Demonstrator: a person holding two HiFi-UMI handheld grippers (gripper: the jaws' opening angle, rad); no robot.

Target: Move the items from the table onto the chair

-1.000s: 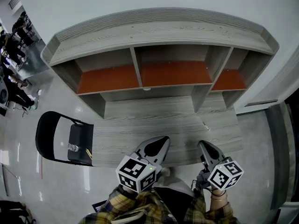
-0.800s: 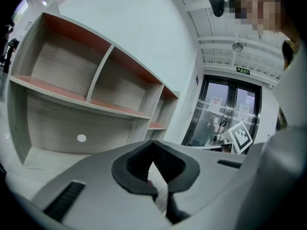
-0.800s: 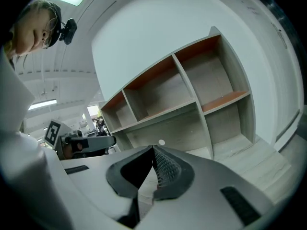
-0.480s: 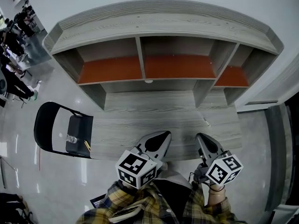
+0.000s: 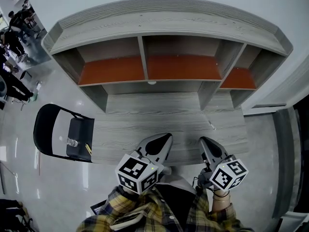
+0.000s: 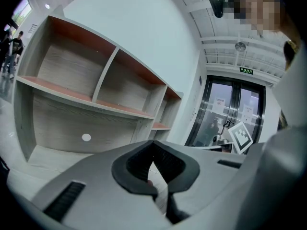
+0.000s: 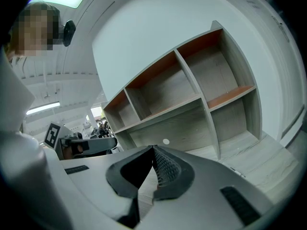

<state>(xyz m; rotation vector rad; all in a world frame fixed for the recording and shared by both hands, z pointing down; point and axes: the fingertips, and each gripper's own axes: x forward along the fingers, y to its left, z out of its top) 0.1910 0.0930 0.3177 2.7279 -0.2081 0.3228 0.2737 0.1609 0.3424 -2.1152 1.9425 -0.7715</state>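
Table (image 5: 154, 115) with shelves looks almost bare; one tiny thing (image 5: 211, 125) lies on its right side. Chair (image 5: 46, 129) stands at the left with a small bottle (image 5: 72, 142) and a yellow stick (image 5: 88, 149) on its seat, so the job looks nearly done. Left gripper (image 5: 161, 143) and right gripper (image 5: 208, 148) hover at the near edge, both closed tight, holding nothing.

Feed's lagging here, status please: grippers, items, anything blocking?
Shut, empty: left gripper, right gripper. One slim item on desk, right side; clear item and yellow pencil on chair. Nothing blocking.
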